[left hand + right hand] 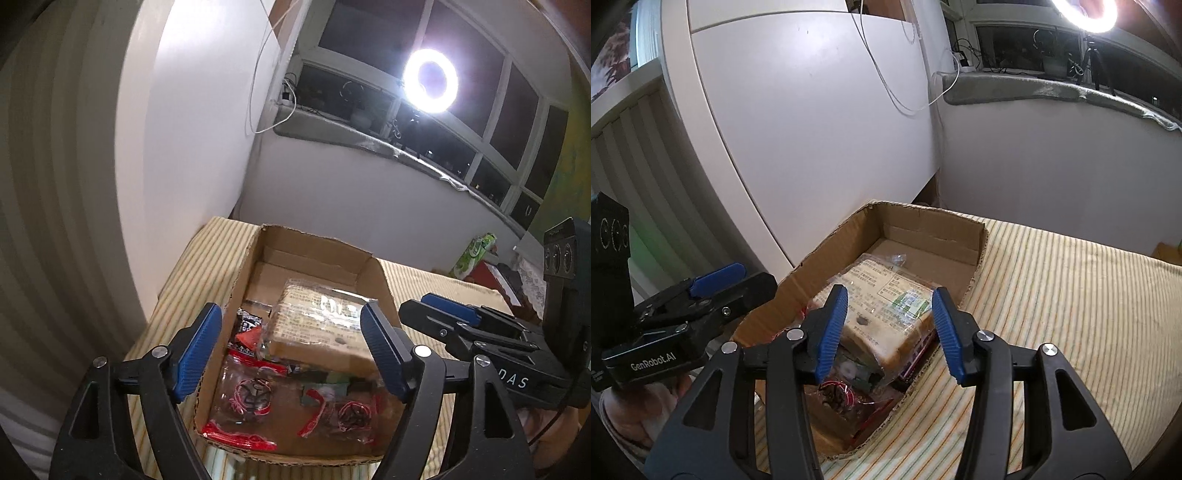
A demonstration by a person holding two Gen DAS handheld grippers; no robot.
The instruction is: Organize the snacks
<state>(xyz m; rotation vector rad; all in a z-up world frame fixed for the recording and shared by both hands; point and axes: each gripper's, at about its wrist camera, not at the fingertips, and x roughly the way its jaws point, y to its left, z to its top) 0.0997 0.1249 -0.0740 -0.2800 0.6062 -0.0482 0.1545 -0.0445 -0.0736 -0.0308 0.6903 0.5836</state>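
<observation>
An open cardboard box (382, 280) (831, 240) sits on a striped cloth. Inside lies a clear-wrapped loaf of sliced bread (314, 325) (882, 295) on top of several red and clear snack packets (247, 398) (838, 398). My left gripper (291, 350) is open and empty, hovering above the near end of the box; it also shows at the left of the right wrist view (713, 284). My right gripper (890, 332) is open and empty, above the bread; it also shows at the right of the left wrist view (450, 314).
A white cabinet panel (812, 129) stands just behind the box. A ring light (430, 81) shines on the windowsill. The striped cloth surface (1071, 314) extends to the right of the box. A green package (472, 254) sits far right.
</observation>
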